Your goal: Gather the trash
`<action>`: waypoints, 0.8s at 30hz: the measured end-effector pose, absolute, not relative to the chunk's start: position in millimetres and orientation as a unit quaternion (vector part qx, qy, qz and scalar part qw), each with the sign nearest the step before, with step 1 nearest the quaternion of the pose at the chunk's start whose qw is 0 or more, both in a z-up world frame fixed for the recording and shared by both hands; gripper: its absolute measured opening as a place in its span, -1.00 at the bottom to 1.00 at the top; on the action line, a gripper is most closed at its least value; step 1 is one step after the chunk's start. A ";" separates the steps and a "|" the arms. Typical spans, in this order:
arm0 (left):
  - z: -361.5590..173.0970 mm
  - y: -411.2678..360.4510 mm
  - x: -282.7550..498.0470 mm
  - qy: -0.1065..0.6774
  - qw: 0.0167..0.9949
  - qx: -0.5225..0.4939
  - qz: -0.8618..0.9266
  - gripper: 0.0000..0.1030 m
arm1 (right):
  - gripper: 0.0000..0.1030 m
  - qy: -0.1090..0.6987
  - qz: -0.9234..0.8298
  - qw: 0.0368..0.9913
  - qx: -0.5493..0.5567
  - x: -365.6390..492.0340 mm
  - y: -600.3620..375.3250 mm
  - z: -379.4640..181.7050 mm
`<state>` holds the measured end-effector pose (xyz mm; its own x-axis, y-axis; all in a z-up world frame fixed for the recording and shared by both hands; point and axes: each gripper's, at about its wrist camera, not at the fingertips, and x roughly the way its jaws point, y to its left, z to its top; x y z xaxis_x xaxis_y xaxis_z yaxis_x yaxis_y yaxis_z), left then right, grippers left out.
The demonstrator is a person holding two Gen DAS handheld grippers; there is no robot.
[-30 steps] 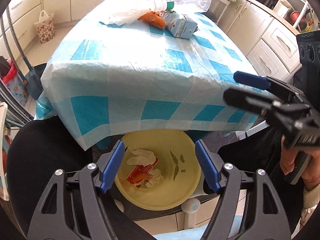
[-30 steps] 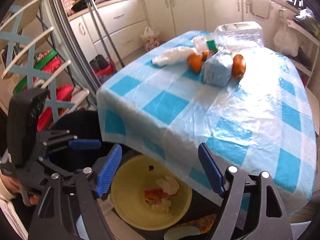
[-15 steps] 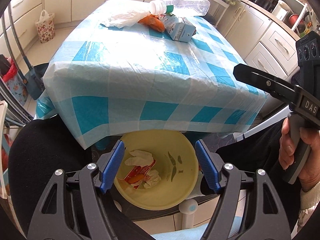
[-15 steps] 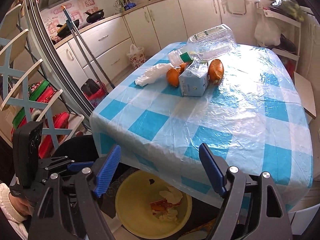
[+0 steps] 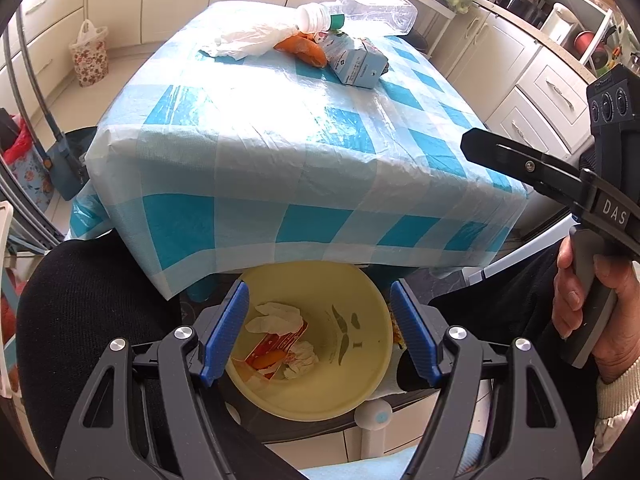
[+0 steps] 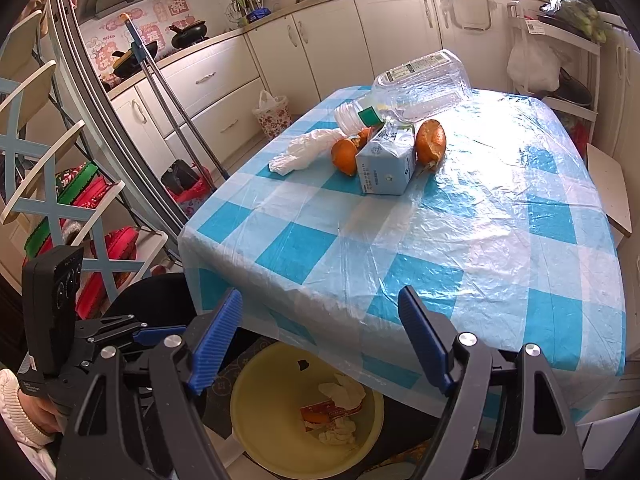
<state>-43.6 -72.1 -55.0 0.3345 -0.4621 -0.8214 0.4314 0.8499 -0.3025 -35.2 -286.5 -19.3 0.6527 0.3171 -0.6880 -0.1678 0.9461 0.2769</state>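
Observation:
A yellow basin [image 5: 360,296] [image 6: 260,420] sits on the floor below the table's near edge, holding crumpled tissue [image 5: 276,316] and a red wrapper [image 5: 276,346]. On the blue-checked table [image 5: 280,128] [image 6: 460,240] at the far end lie a blue carton [image 5: 356,66] [image 6: 386,160], orange peels [image 5: 304,50] [image 6: 430,140], a clear plastic bottle [image 5: 372,14] [image 6: 420,84] and a white plastic bag [image 5: 248,38] [image 6: 304,150]. My left gripper [image 5: 320,328] is open and empty above the basin. My right gripper [image 6: 320,344] is open and empty at the table's near edge.
White kitchen cabinets [image 6: 240,80] line the walls. A mop handle [image 6: 168,92] leans at the left beside a rack [image 6: 60,184]. A flowered bag [image 5: 90,54] stands on the floor. My black-clad legs [image 5: 80,300] flank the basin.
The right gripper has risen and tilted up from over the basin toward the tabletop. The left gripper has stayed over the basin, open.

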 end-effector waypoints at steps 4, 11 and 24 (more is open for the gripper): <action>-55.0 -72.2 -43.6 0.508 0.817 -0.016 -0.274 0.36 | 0.50 0.392 0.133 0.905 0.098 -35.3 -288.6 -18.5; -53.7 -72.0 -44.2 0.505 0.817 -0.017 -0.277 0.36 | 0.50 0.391 0.134 0.905 0.102 -35.6 -291.1 -18.0; -53.3 -71.6 -44.8 0.504 0.817 -0.019 -0.280 0.36 | 0.50 0.387 0.133 0.906 0.112 -36.6 -294.8 -16.7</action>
